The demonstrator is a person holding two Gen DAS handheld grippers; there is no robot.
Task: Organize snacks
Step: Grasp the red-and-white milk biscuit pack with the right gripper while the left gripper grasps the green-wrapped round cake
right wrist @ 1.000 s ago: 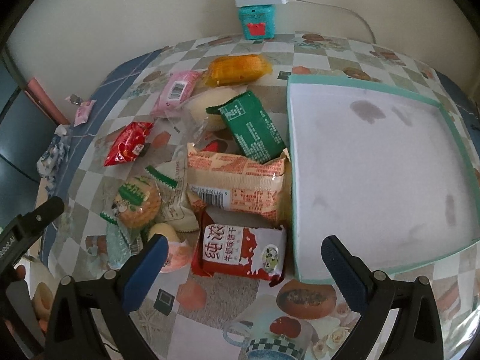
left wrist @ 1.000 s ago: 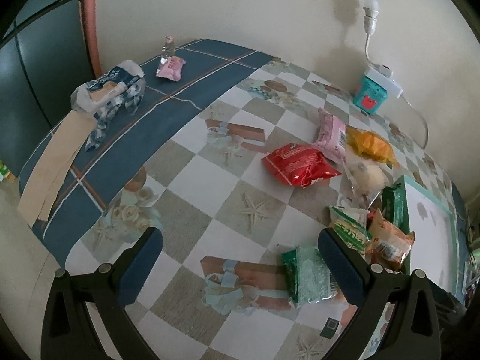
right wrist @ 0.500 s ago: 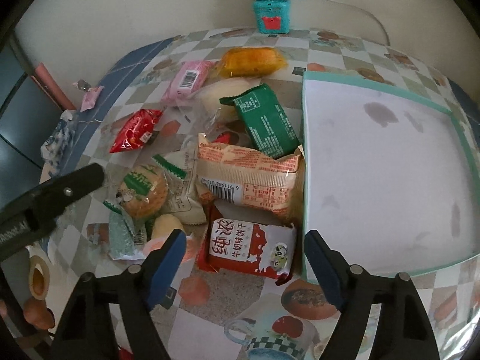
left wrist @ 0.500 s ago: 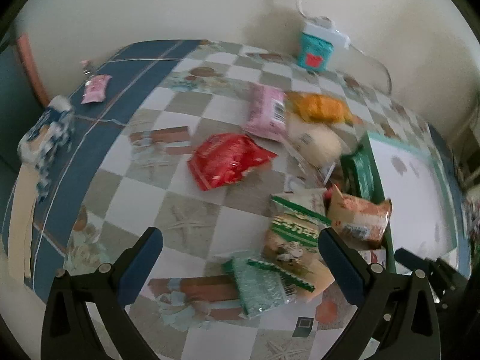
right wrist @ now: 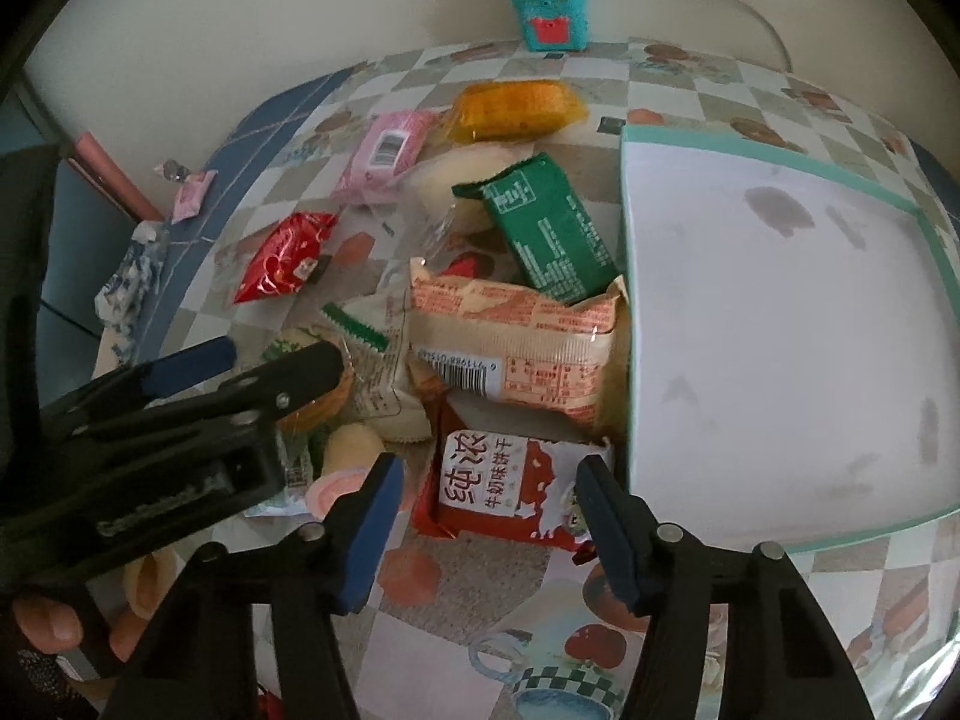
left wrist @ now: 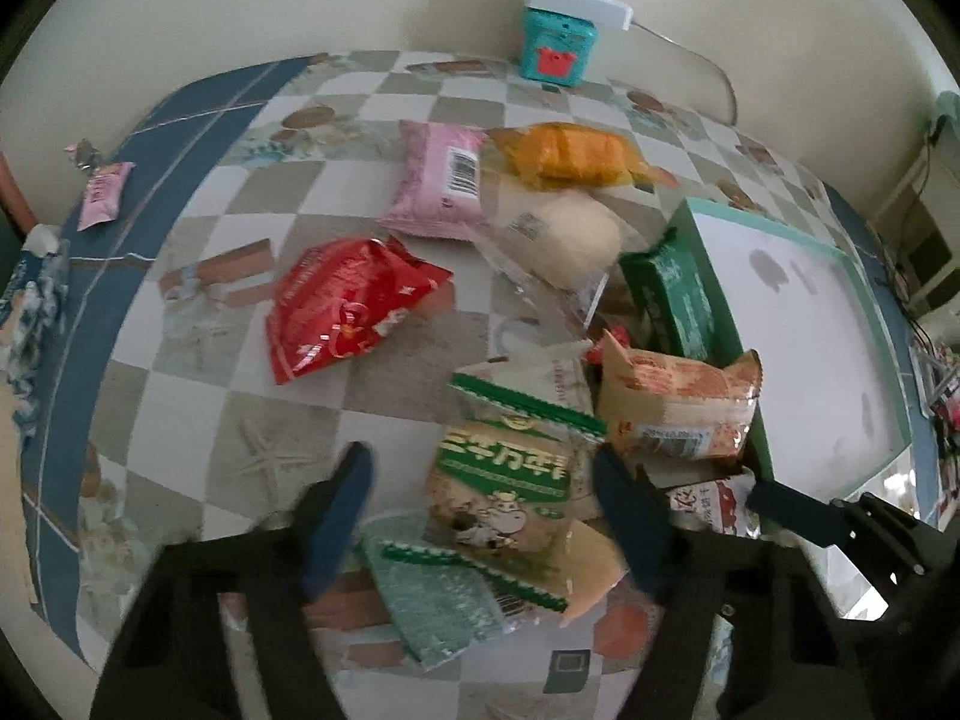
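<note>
Many snack packets (right wrist: pixel 510 354) crowd checkered table (right wrist: pixel 462 618) beside tray (right wrist: pixel 780 330).

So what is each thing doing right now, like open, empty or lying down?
Left tongs: closing around the green-and-white cookie pack, not pressing it yet.
Right tongs: closing around the red milk-biscuit pack, not pressing it yet.
White tray: empty.
Green packet: leaning on the tray's edge.
Red packet: lying flat, sealed.

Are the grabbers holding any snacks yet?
Not yet. The left gripper is closing around the green-labelled packet, the right gripper around the red-and-white packet.
</note>
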